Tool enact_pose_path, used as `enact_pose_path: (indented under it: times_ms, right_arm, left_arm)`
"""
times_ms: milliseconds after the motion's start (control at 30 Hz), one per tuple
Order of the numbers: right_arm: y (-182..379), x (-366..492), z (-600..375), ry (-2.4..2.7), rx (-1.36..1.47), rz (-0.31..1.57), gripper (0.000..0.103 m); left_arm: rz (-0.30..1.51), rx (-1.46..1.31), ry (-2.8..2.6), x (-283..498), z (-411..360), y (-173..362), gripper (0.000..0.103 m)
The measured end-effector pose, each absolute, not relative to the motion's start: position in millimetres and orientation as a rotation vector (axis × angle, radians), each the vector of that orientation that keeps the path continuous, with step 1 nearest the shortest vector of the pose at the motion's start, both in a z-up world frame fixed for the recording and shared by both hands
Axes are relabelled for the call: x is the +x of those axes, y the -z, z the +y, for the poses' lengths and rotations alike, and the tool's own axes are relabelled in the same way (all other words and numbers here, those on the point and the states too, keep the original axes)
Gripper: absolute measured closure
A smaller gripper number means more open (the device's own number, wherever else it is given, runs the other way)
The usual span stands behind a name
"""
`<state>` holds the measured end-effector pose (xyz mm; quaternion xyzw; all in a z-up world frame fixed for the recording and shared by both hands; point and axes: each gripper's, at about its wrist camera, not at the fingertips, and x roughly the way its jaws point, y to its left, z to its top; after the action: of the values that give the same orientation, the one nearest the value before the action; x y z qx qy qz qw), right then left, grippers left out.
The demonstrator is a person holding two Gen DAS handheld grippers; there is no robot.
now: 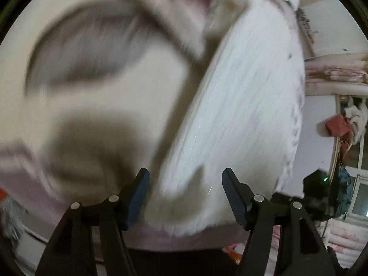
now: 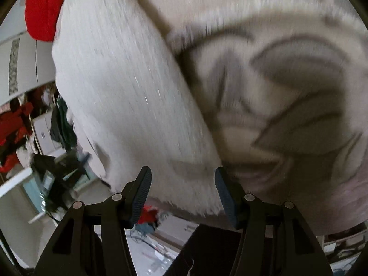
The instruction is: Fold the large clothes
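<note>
— Since both views are smeared with motion, what can you tell me about the white garment (image 1: 241, 105)?

— It lies spread on the patterned beige bedcover (image 1: 142, 105), filling the middle of both views, its near hem just past your fingertips. Your left gripper (image 1: 185, 195) and right gripper (image 2: 182, 192) both have their jaws wide and hold nothing.

— How will it handle?

— Judging by the ribbed, fuzzy surface (image 2: 128, 87), it looks like a soft knit: limp, light, likely to sag and stretch when you lift it.

— Where should you grip?

— Pinch the near hem at its two corners, deep enough that the loose fabric cannot slip out.
</note>
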<state>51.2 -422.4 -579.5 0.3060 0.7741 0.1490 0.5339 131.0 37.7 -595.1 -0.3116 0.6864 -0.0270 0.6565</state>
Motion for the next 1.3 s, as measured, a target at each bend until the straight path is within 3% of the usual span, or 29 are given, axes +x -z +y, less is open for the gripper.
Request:
enact_pose_path:
  times_ms: [67, 100, 167, 200, 233, 400, 500, 667, 767, 833, 867, 967, 1000, 1033, 1200, 1300]
  right_arm:
    - [583.7, 45.9, -406.0, -0.358, 0.697, 1.829, 0.044]
    - [584.7, 50.1, -389.6, -0.36, 0.676, 1.816, 0.044]
    - [585.3, 48.9, -378.5, -0.309, 0.615, 1.773, 0.067]
    - [582.2, 44.7, -380.7, -0.28, 0.612, 1.753, 0.087]
    - [577.8, 39.6, -386.9, -0.265, 0.636, 1.73, 0.091]
    - [550.4, 30.9, -397.8, -0.27, 0.555, 1.658, 0.095]
    - [540.8, 31.0, -393.4, -0.281, 0.521, 1.651, 0.095]
    - [572.0, 38.0, -373.0, -0.252, 0.487, 1.721, 0.095]
    - [589.1, 44.9, -363.2, -0.244, 0.466, 1.75, 0.095]
    - [587.5, 49.6, -361.0, -0.265, 0.488, 1.772, 0.093]
    - [586.4, 52.6, -371.3, -0.28, 0.515, 1.777, 0.09]
    - [582.7, 53.1, -392.3, -0.341, 0.638, 1.781, 0.07]
    - [583.1, 52.1, -396.7, -0.353, 0.667, 1.774, 0.056]
    - [585.1, 51.4, -399.6, -0.365, 0.684, 1.771, 0.049]
    - [617.0, 48.3, -403.3, -0.443, 0.827, 1.801, 0.045]
    - [636.4, 50.9, -388.8, -0.488, 0.902, 1.808, 0.045]
  left_arm:
    - [1.522, -0.684, 0.008, 114.9, 27.0, 598.0, 0.053]
    - [1.481, -0.674, -0.012, 109.3, 23.2, 594.2, 0.081]
    - [1.409, -0.696, -0.046, 94.8, 17.6, 580.9, 0.083]
    - [1.373, -0.716, -0.052, 88.1, 16.4, 572.3, 0.084]
    - [1.356, -0.721, -0.054, 84.2, 15.0, 567.4, 0.084]
    - [1.313, -0.703, -0.023, 60.3, -1.4, 535.5, 0.084]
    - [1.358, -0.703, -0.05, 56.6, 1.9, 559.6, 0.084]
    - [1.455, -0.674, -0.077, 73.9, 5.0, 622.8, 0.082]
    - [1.472, -0.67, -0.054, 79.5, 7.0, 616.1, 0.08]
    - [1.466, -0.679, -0.023, 83.4, 9.9, 602.4, 0.073]
    - [1.452, -0.713, -0.003, 82.9, 14.7, 593.5, 0.072]
    - [1.42, -0.767, 0.012, 82.7, 31.0, 582.1, 0.051]
    - [1.414, -0.791, 0.019, 83.3, 37.5, 584.3, 0.048]
    - [1.413, -0.809, 0.025, 84.7, 40.7, 588.3, 0.047]
    - [1.477, -0.924, 0.094, 99.8, 39.2, 639.2, 0.046]
    - [1.491, -0.883, 0.131, 108.1, 21.6, 649.1, 0.034]
